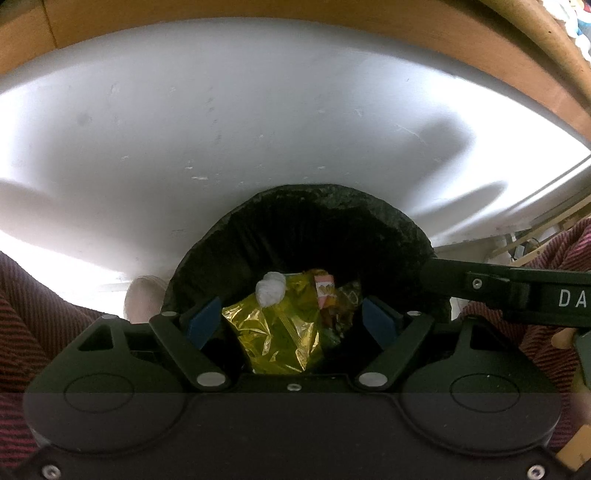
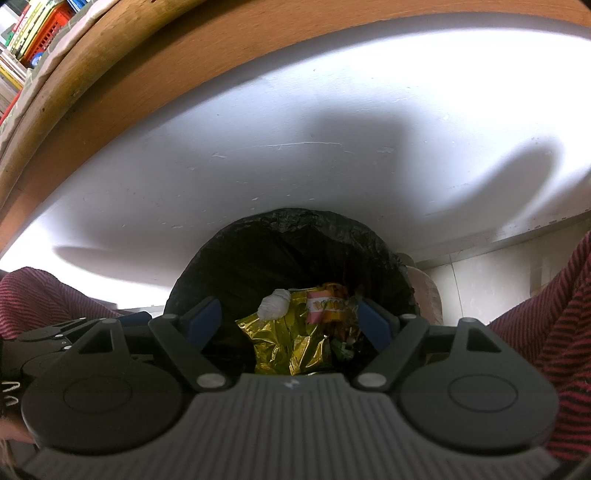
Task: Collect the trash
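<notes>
A bin lined with a black bag (image 1: 303, 221) (image 2: 295, 236) stands below the white table's edge. In it lie a crumpled gold foil wrapper (image 1: 280, 332) (image 2: 288, 343), a white paper wad (image 1: 271, 288) (image 2: 275, 304) and a pink and orange wrapper (image 1: 325, 290) (image 2: 327, 304). My left gripper (image 1: 291, 314) hangs open over the bin's mouth, with nothing between its blue pads (image 1: 205, 319). My right gripper (image 2: 290, 317) is open above the same bin, its pads (image 2: 375, 323) also bare. The right gripper's black body (image 1: 517, 291) reaches in beside the left one.
The white tabletop (image 1: 258, 110) (image 2: 295, 129) with a wooden rim (image 2: 147, 66) fills the upper view. Red-striped fabric of a person (image 1: 33, 317) (image 2: 546, 325) flanks the bin on both sides. A pale beige shape (image 1: 144, 295) (image 2: 424, 288) sits against the bin. Books (image 2: 26, 33) stand far left.
</notes>
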Demonstrator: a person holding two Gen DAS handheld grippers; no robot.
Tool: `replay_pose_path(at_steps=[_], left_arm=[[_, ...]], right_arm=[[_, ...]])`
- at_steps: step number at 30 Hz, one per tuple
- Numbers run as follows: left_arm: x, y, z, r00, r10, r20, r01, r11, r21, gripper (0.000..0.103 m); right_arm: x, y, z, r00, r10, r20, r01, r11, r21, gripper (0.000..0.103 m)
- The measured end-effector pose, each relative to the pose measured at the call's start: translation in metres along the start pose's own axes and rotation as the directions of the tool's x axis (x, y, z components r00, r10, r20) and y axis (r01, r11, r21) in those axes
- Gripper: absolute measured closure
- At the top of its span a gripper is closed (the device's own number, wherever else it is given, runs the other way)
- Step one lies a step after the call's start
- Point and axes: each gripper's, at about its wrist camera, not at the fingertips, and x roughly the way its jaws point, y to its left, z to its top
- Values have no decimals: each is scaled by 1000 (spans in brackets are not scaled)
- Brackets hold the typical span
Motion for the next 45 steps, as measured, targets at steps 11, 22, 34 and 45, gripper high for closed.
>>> replay_pose_path(at_steps=[11,22,34,45], left_arm=[[4,0,-2,1000,-2,-15,2,1000,4,21],[5,-1,-4,1000,1,-27,-1,1000,-2,20],[7,-1,-4,999,0,-39,0,1000,-10,20],[10,-2,-7,998,36,-46,-36,999,11,16]], right_arm=[[0,0,0,1000,0,0,0,1000,-1,15],[1,1,-4,1000,2,-8,-2,1000,6,15],[3,1,-4,1000,1,-14,-1,1000,9,15],[4,2,-6,1000,0,-14,0,1000,9,15]])
